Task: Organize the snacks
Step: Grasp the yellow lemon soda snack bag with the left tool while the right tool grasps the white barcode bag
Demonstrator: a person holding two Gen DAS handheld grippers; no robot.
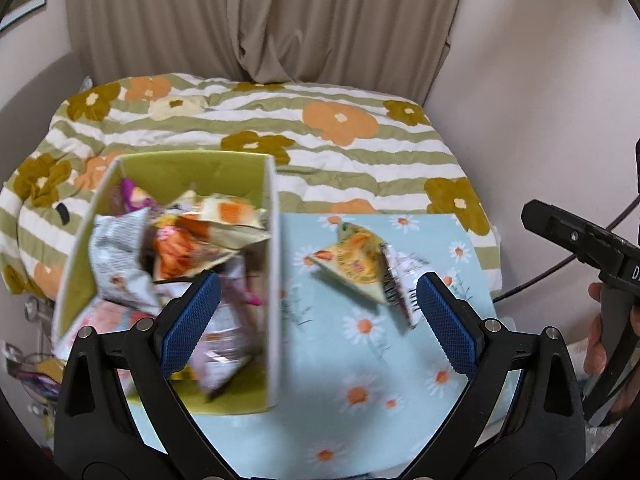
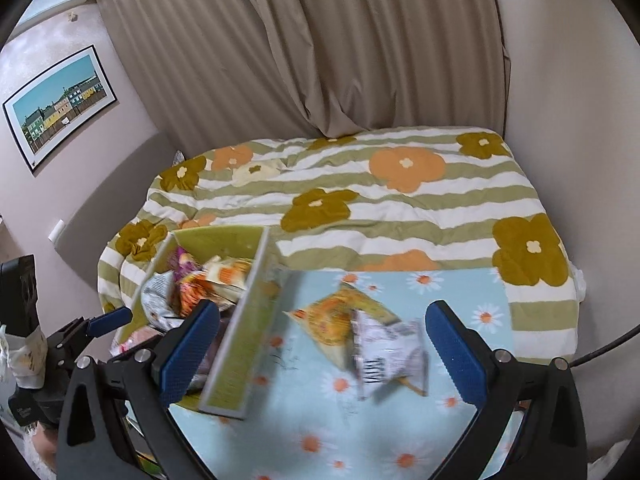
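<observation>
Two handheld grippers hover above a light blue, daisy-printed cloth (image 1: 360, 360) spread over a bed with a green-striped floral quilt (image 1: 280, 120). On the cloth's left side stands an open box (image 1: 273, 280), green inside with pale walls, holding a jumble of snack packets (image 1: 188, 248) in white, orange and pink; the view is blurred, so single packets there are hard to tell apart. To the right of the box, on the cloth, lie two more: a yellow-orange snack packet (image 2: 332, 320) and a white snack packet (image 2: 384, 356) with dark print, which touch each other. The left gripper (image 1: 318, 320) has its blue-padded fingers spread wide with nothing between them, above the box's right wall. The right gripper (image 2: 324, 352) is likewise spread wide and holds nothing, above the two loose packets. A beige curtain (image 2: 320, 48) hangs behind the bed, and a framed picture (image 2: 60, 108) of coloured houses hangs on the wall.
</observation>
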